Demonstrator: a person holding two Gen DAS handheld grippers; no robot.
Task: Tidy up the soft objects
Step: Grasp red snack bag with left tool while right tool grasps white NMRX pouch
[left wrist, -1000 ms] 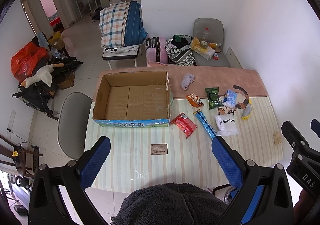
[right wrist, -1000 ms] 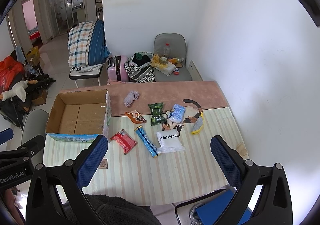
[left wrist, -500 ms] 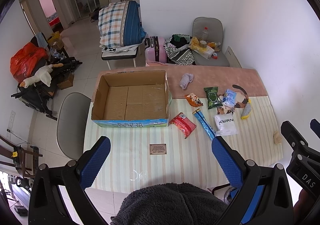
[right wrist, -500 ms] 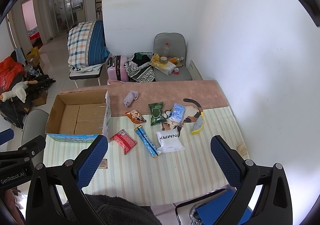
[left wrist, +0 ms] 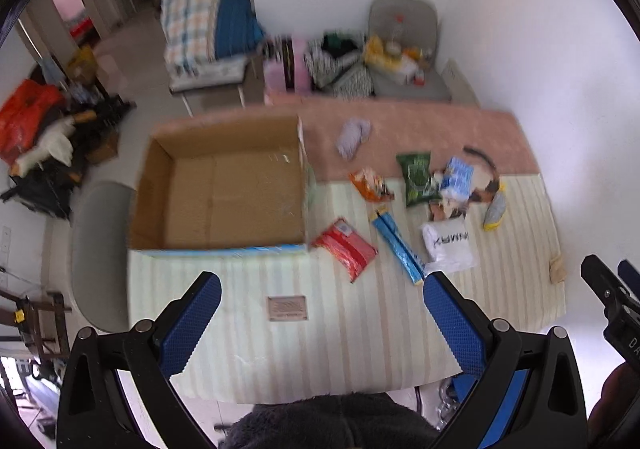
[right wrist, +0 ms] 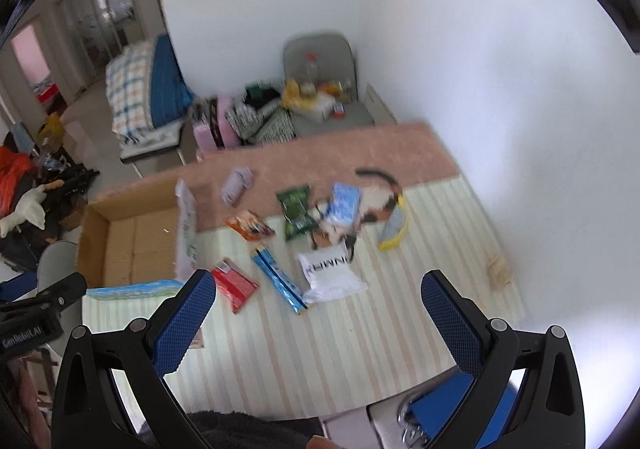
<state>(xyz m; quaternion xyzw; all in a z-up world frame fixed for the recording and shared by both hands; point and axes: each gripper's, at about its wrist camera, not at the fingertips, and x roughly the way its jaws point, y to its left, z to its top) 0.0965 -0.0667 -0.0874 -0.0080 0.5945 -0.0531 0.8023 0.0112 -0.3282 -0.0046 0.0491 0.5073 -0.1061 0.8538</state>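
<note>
My left gripper (left wrist: 322, 289) hangs above the near edge of the table (left wrist: 360, 349) with its blue pads spread wide and nothing between them. My right gripper (right wrist: 318, 289) is the same: jaws wide apart, empty, held over the near right part of the striped cloth. In the left view I can see part of the right tool at the far right edge, and in the right view the left tool sits at the far left edge.

Past the left gripper lies a small brown label (left wrist: 287, 308) on the cloth, and beyond it the open cardboard box (left wrist: 224, 185), which looks empty. Just right of the box's near corner lies a red packet (left wrist: 346, 249), then a long blue packet (left wrist: 398, 247), then a white pouch (left wrist: 448, 245) with dark lettering. Farther back sit an orange snack bag (left wrist: 370, 185), a green bag (left wrist: 416, 179) and a pale blue pack (left wrist: 456, 177) resting on a calico cat-shaped plush (left wrist: 482, 185). A yellow-edged grey item (left wrist: 494, 211) lies just right of the plush. A lilac rolled cloth (left wrist: 352, 137) lies alone on the pink strip at the table's far side. Both views are blurred, so I cannot read the finer details.

Behind the table stand a grey chair (left wrist: 404, 49) piled with things and a pink suitcase (left wrist: 286, 65).
</note>
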